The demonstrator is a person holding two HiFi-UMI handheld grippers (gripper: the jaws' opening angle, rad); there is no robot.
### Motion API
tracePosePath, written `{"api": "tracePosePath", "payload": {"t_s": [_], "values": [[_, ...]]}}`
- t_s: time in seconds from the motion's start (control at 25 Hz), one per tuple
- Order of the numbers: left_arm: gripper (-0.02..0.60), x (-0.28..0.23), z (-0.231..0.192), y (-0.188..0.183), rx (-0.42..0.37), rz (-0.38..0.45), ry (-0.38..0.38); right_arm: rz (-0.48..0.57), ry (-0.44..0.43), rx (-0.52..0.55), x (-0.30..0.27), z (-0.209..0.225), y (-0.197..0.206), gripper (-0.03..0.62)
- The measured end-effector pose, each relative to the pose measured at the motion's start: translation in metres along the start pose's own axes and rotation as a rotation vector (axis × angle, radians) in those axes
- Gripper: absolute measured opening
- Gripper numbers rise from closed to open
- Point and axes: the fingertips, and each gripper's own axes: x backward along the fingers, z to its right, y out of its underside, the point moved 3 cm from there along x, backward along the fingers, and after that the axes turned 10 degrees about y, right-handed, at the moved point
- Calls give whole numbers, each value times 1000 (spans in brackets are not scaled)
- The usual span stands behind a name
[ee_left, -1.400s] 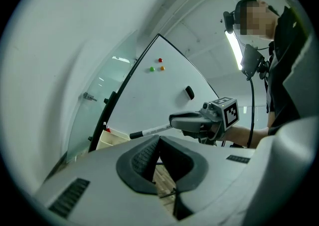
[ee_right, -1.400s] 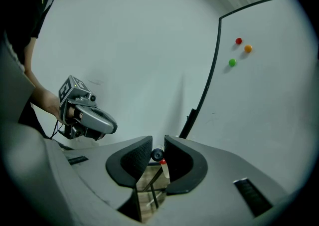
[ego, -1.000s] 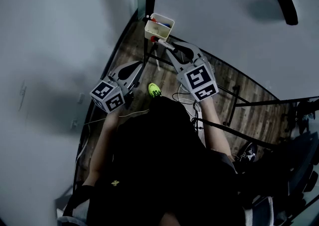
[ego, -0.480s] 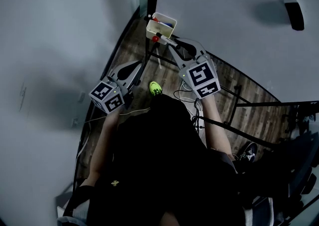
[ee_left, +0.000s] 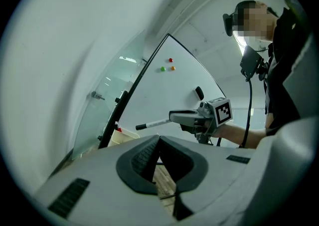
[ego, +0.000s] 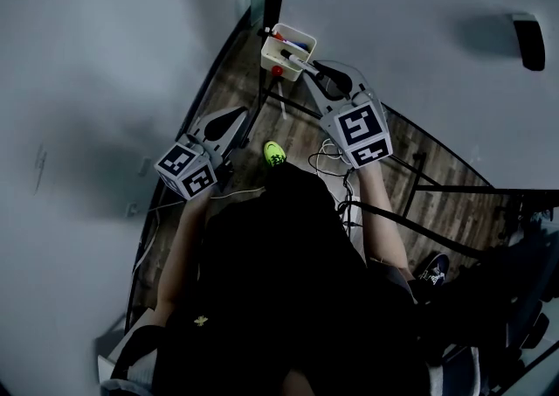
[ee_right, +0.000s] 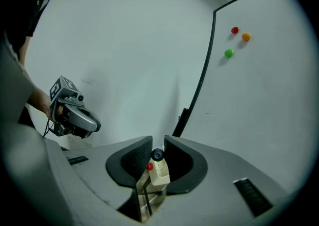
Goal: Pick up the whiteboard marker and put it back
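Observation:
My right gripper (ego: 316, 68) is shut on a whiteboard marker (ego: 293, 57), white with a black cap. It holds the marker almost level, with the capped tip over the cream tray (ego: 267, 46) that hangs at the whiteboard's lower corner. In the right gripper view the marker (ee_right: 157, 154) shows end-on between the pads, with the tray (ee_right: 160, 174) and a red cap just beyond. In the left gripper view the marker (ee_left: 154, 122) sticks out of the right gripper towards the tray (ee_left: 125, 135). My left gripper (ego: 244, 112) hangs shut and empty, low and to the left of the tray.
The whiteboard (ego: 419, 27) fills the right side, with a black eraser (ego: 528, 40) and three small magnets (ee_right: 235, 31) stuck on it. The tray also holds red and blue markers. Below are the wooden floor, the stand's black legs, loose cables (ego: 330, 158) and a green shoe (ego: 273, 154).
My right gripper has carried the marker forward, so its tip now lies over the tray instead of short of it. The left gripper has stayed put.

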Motion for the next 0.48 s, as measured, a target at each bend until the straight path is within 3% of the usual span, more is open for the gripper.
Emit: {"api": "tracePosePath", "payload": {"t_s": [0.48], "values": [[14,-4,-11,-3,30,3,-19,-16,-5,-7,-24,22,6,74]]}}
